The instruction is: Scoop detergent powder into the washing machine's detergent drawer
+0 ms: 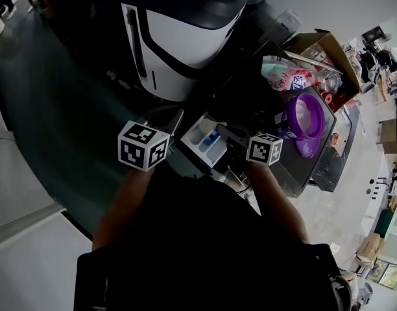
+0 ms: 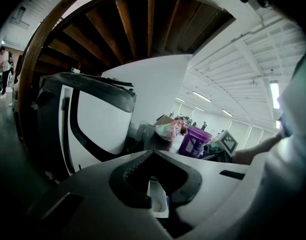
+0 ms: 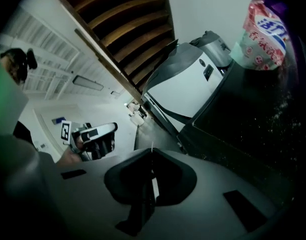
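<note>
The drawer (image 1: 205, 140) stands pulled open, its white and blue compartments showing, between the two grippers in the head view. The left gripper (image 2: 153, 152) hangs just beside it with its jaws pressed together and nothing between them. The drawer shows below its tips. The right gripper (image 3: 152, 151) is clamped on a thin white sliver (image 3: 155, 188) — what it is cannot be told. Beyond the right gripper, on the dark top, stand a purple tub (image 1: 305, 118), a bag (image 1: 284, 75) and a box (image 1: 322, 47). A white appliance (image 1: 185, 37) stands further off.
</note>
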Available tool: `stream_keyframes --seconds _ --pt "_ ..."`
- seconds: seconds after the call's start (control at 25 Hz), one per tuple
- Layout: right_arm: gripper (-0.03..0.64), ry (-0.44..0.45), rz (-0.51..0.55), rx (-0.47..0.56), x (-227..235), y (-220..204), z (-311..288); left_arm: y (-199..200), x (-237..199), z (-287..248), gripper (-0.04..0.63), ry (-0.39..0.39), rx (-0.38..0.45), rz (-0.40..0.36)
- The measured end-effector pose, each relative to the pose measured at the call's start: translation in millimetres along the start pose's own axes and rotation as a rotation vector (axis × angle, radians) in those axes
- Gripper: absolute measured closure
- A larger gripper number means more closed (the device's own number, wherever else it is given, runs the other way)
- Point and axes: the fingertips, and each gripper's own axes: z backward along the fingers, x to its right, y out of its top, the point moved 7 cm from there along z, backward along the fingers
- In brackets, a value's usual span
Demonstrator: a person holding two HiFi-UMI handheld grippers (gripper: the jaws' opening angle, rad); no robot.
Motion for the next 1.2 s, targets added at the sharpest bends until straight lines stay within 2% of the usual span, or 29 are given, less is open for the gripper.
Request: stream_keyframes --seconds 0.12,0.52,0.88,1.2 --pt "0.597 -0.052 0.068 -0.054 1 -5 -8 -4 -2 -2 0.588 -0.008 -0.005 0.009" --pt "0.597 -0.115 0.149 -0.120 7 -16 -19 -16 -11 0 0.588 0.001 -0.011 0.048" --pt "0.597 -0.191 0.390 -0.219 -1 -24 -30 -18 -16 4 0.588 0.004 -0.013 0.054" --pt "0.598 -0.220 0.514 -0.236 -4 -29 -34 -19 -16 3 0.588 -0.008 -0.017 0.050"
